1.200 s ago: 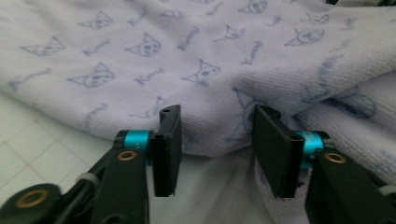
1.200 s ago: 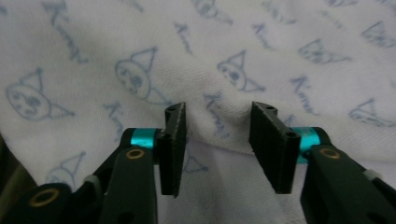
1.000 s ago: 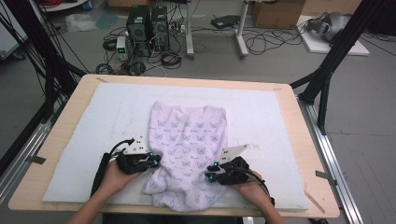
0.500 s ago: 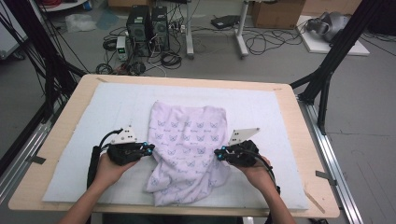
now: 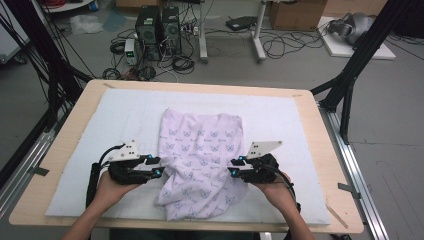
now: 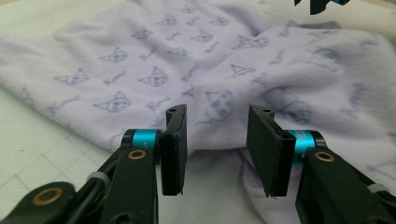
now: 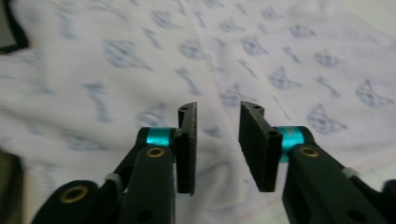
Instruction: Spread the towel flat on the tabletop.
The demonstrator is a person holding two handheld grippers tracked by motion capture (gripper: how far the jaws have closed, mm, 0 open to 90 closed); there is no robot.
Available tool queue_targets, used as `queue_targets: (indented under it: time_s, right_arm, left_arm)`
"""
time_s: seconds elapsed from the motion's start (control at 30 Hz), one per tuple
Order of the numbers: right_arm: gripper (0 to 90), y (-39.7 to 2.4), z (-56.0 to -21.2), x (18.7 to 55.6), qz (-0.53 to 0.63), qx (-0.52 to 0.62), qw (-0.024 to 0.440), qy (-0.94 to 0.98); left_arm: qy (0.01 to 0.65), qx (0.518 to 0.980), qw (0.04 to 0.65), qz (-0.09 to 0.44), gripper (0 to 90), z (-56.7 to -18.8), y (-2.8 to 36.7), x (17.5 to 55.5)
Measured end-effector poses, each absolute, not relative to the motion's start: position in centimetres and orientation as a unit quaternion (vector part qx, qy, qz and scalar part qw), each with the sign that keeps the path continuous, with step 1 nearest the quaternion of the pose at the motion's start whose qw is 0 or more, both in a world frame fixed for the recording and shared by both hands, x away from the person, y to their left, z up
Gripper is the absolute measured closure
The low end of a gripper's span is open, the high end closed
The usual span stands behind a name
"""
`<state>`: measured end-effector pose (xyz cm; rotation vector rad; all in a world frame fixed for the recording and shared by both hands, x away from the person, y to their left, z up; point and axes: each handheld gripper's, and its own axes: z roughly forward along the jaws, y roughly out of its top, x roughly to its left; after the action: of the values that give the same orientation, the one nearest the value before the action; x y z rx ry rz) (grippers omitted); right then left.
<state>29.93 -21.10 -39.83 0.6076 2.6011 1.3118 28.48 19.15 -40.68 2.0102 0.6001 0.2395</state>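
One pale garment (image 5: 200,160) printed with cat faces lies on one white mat (image 5: 300,120) covering one wooden table (image 5: 320,150). Two grippers are at it, the left gripper (image 5: 156,167) and the right gripper (image 5: 234,167), each held by one hand.

Cloth (image 5: 200,160): pale lilac-white, printed all over with small blue-grey cat faces and little bone shapes; pinkish stitching along one hem in the right gripper view. Mat (image 5: 280,115) under it: off-white with a faint grid. Desk (image 5: 90,95): light wood edge. Left gripper (image 5: 156,167) and right gripper (image 5: 234,167): black bodies and black jaws, cyan collars, brass-coloured screws, each with a light grey plate on top. Floor (image 5: 300,65): grey, with black cables.
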Motion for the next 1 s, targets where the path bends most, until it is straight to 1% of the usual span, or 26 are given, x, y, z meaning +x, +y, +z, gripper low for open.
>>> queue_targets:
  time_s: [0.1,0.23,0.33,0.43,0.47,0.53,0.57,0.63,0.67,0.7,0.73,0.8,1.0]
  right_arm:
    - [60.8,-20.6,-39.6,28.4,0.453,0.182,0.078,0.869]
    - [53.9,-19.5,-40.6,26.7,0.45,0.166,0.057,0.875]
    - [51.0,-18.5,-41.8,26.0,0.438,0.159,0.043,0.884]
    - [51.3,-17.5,-43.0,26.0,0.414,0.153,0.036,0.897]
    - [52.0,-17.0,-43.6,26.0,0.403,0.148,0.033,0.903]
    - [55.6,-16.4,-44.4,26.0,0.39,0.145,0.022,0.909]
    - [59.4,-16.2,-44.5,25.9,0.396,0.142,0.031,0.907]
    - [70.4,-16.1,-44.4,26.0,0.392,0.137,0.025,0.909]
    - [77.2,-16.0,-44.3,26.0,0.392,0.133,0.023,0.91]
    - [82.2,-16.0,-44.3,25.9,0.391,0.13,0.025,0.911]
    - [84.2,-15.8,-44.1,25.8,0.388,0.119,0.032,0.913]
    - [85.2,-16.0,-43.7,25.7,0.389,0.115,0.038,0.913]
    - [85.8,-18.7,-40.8,27.0,0.429,0.152,0.07,0.888]
  left_arm:
    - [0.227,0.831,0.5,0.088,55.5,-40.5,18.7,27.6]
    - [0.211,0.838,0.499,0.065,51.4,-40.8,17.6,26.5]
    - [0.2,0.853,0.478,0.059,49.0,-41.7,16.7,26.0]
    - [0.187,0.871,0.451,0.047,49.6,-43.0,15.2,25.8]
    - [0.182,0.877,0.443,0.045,52.5,-43.4,14.8,25.8]
    - [0.182,0.881,0.434,0.043,61.8,-43.8,14.3,25.9]
    - [0.182,0.881,0.435,0.042,66.3,-43.9,14.2,26.1]
    - [0.188,0.881,0.433,0.044,74.3,-43.8,14.2,26.2]
    - [0.188,0.881,0.432,0.046,76.6,-43.8,14.2,26.3]
    - [0.189,0.879,0.435,0.051,77.9,-43.5,14.4,26.2]
    - [0.19,0.877,0.437,0.056,78.9,-43.4,14.5,26.1]
    - [0.198,0.871,0.446,0.061,79.5,-42.8,15.3,26.1]
    - [0.24,0.838,0.484,0.077,80.4,-40.5,18.4,27.0]
